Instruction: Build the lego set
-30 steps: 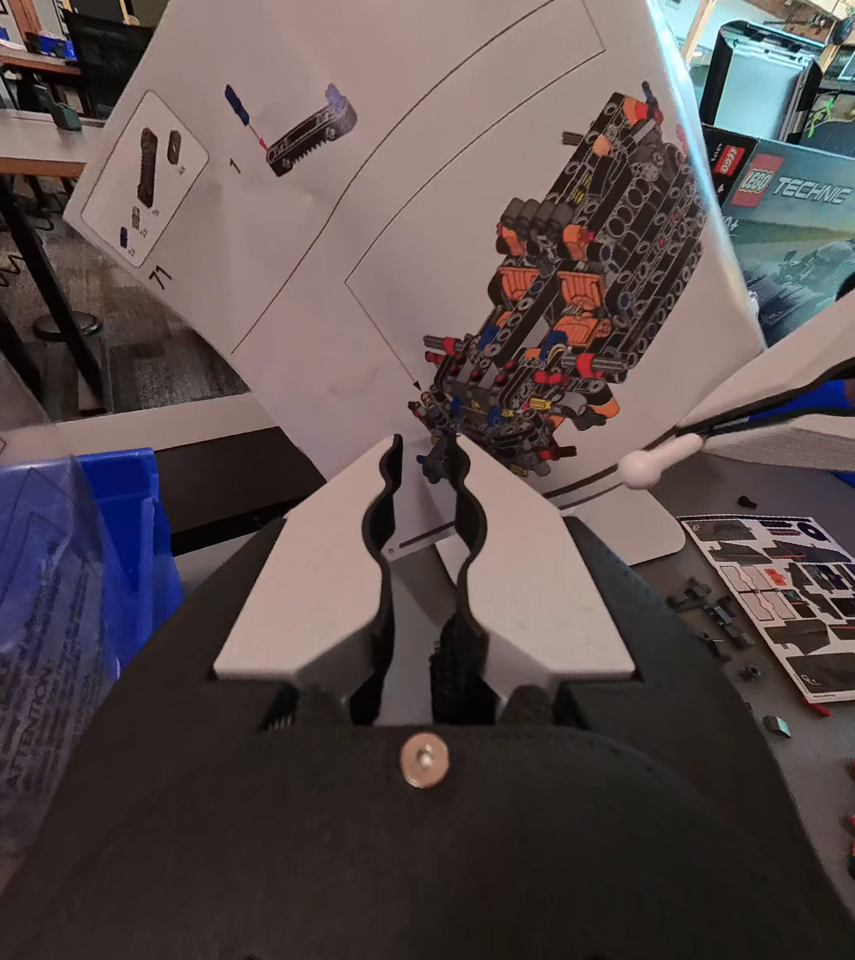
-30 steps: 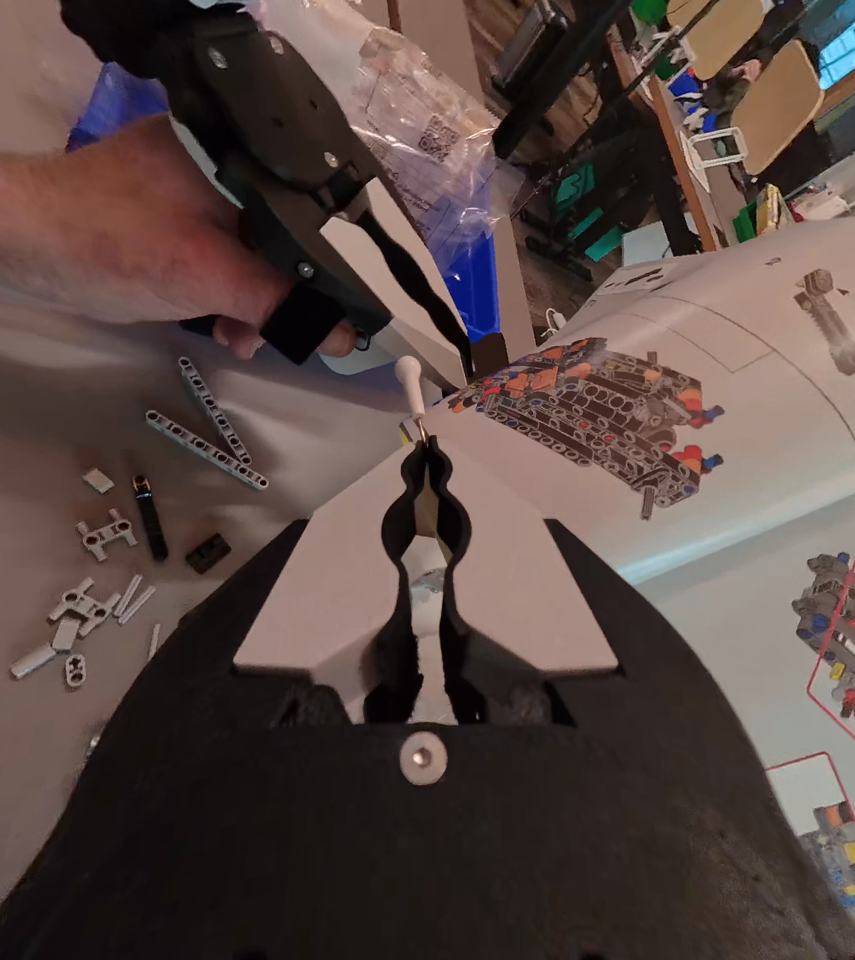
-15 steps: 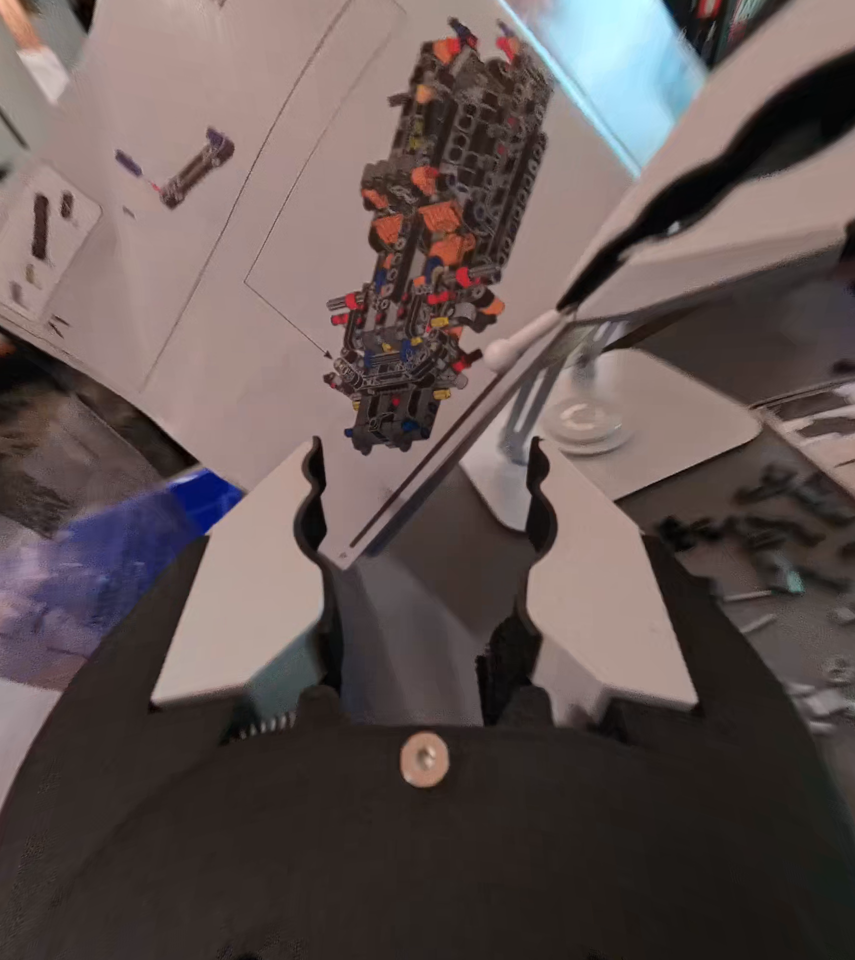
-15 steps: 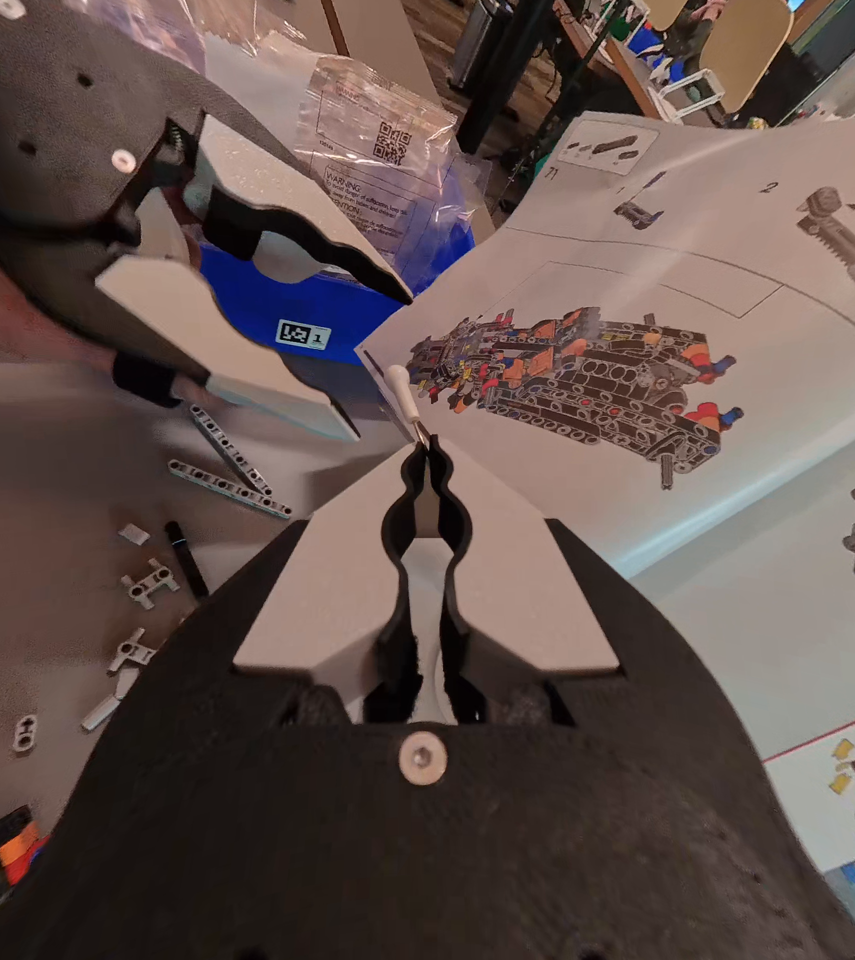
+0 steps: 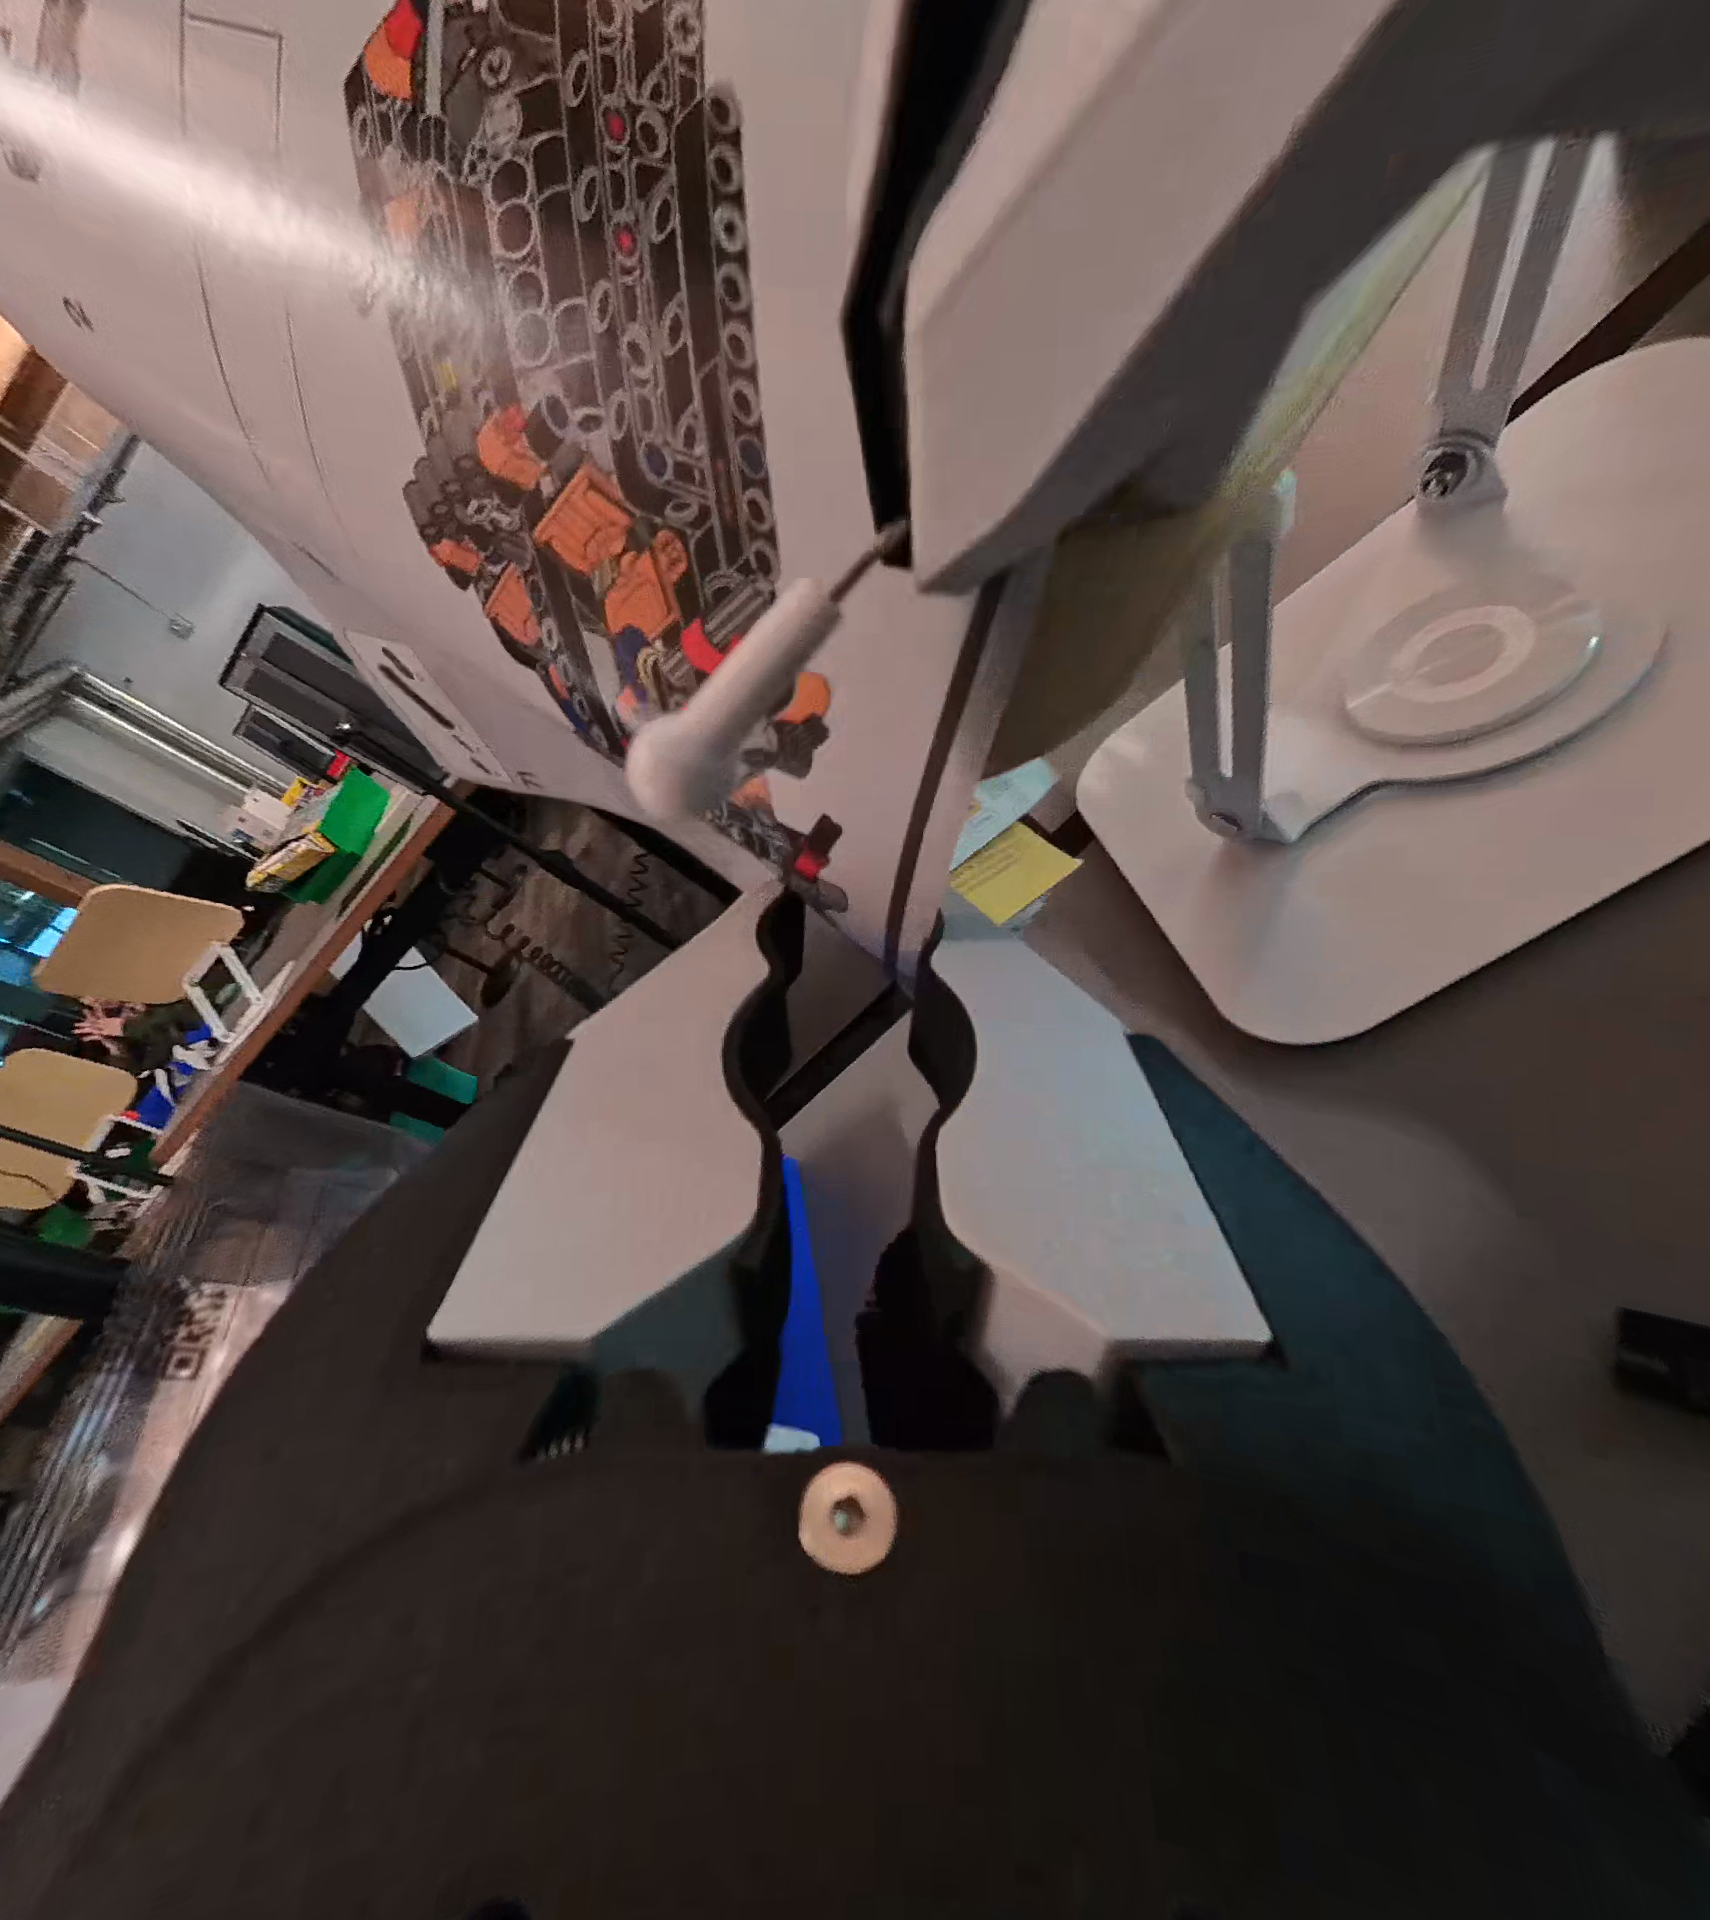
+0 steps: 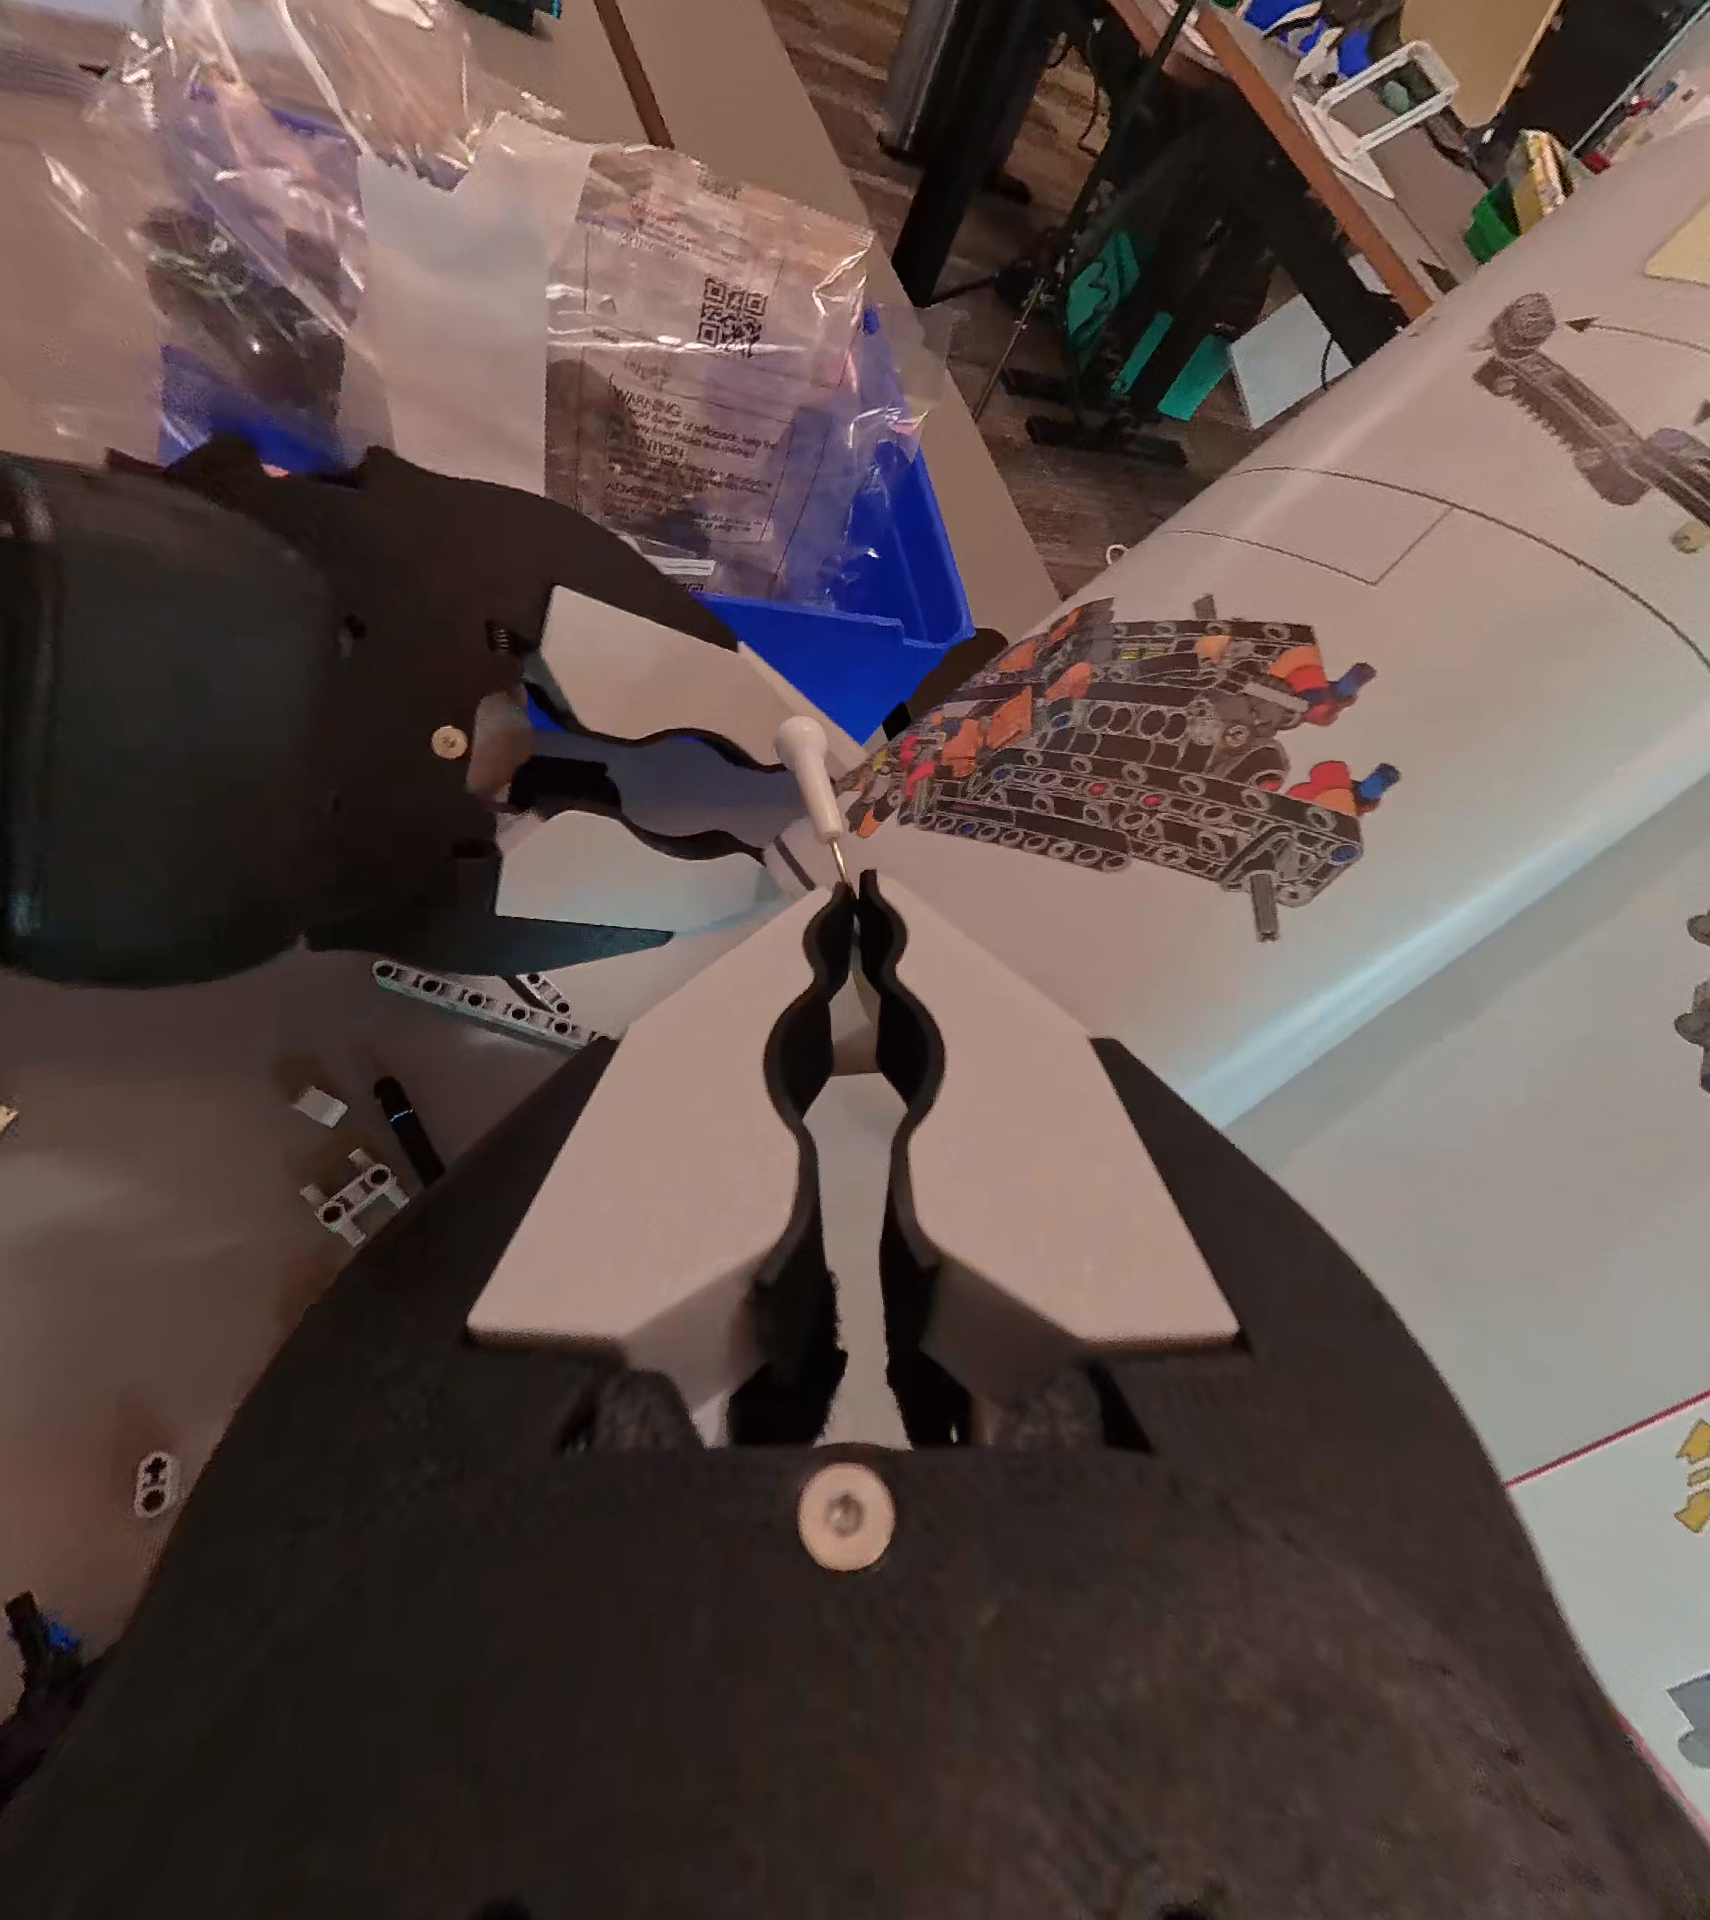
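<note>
Grey worktable (image 6: 51,1049) w/ loose lego pieces (image 6: 352,1195); instruction booklet (image 6: 1350,644) arches up at right. Right gripper (image 6: 853,894) is clamped on a white-tipped pin (image 6: 809,774), touching the page's lower corner. Left gripper (image 5: 856,935), narrow gap, straddles that corner edge-on, nearer to grab; page runs up and away.

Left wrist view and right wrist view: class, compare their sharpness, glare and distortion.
Left wrist view: motion blur smears the instruction page, a glare streak crosses it, and the white stand bends with wide-angle distortion. Right wrist view: sharper overall; glare glints on the plastic bags, and the left tool looks slightly soft.
</note>
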